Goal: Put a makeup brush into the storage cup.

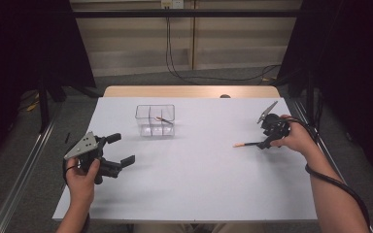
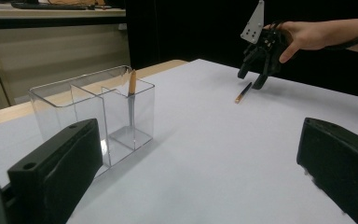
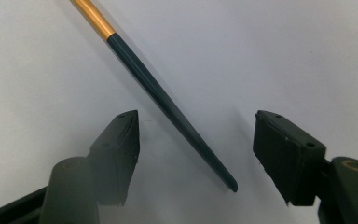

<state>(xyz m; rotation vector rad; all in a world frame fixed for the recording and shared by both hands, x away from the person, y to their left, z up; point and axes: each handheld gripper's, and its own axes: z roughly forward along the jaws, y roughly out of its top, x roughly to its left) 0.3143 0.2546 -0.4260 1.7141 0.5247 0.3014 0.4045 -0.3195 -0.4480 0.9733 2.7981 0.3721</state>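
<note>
While the right gripper (image 1: 267, 141) is hanging low over the right part of the white table (image 1: 194, 184), its two black jaws are standing apart on either side of a thin brush with a dark green tapered handle and an orange-gold band (image 3: 168, 105). No earlier picture is beside this one, so I am telling only how the jaws are standing: they are spread, and in the right gripper view neither pad is touching the handle. The brush is lying flat on the white surface, and its dark pointed end is resting between the two jaws, a little closer to the right one in that view. In the high view its orange end (image 1: 239, 144) is pointing toward the middle of the table, and the person's right hand (image 1: 298, 138) is wrapping around the gripper body, with the black cable trailing back along the forearm.

The left gripper (image 1: 116, 150) is resting near the left edge of the table, held by the left hand (image 1: 80, 177). Its jaws are wide apart and nothing is sitting between them.

Toward the far side of the table, a clear plastic organiser box with several compartments (image 1: 143, 112) is standing upright, well apart from both grippers. Inside one compartment a second brush with an orange-tan upper end (image 2: 132, 84) is leaning against a divider wall.
</note>
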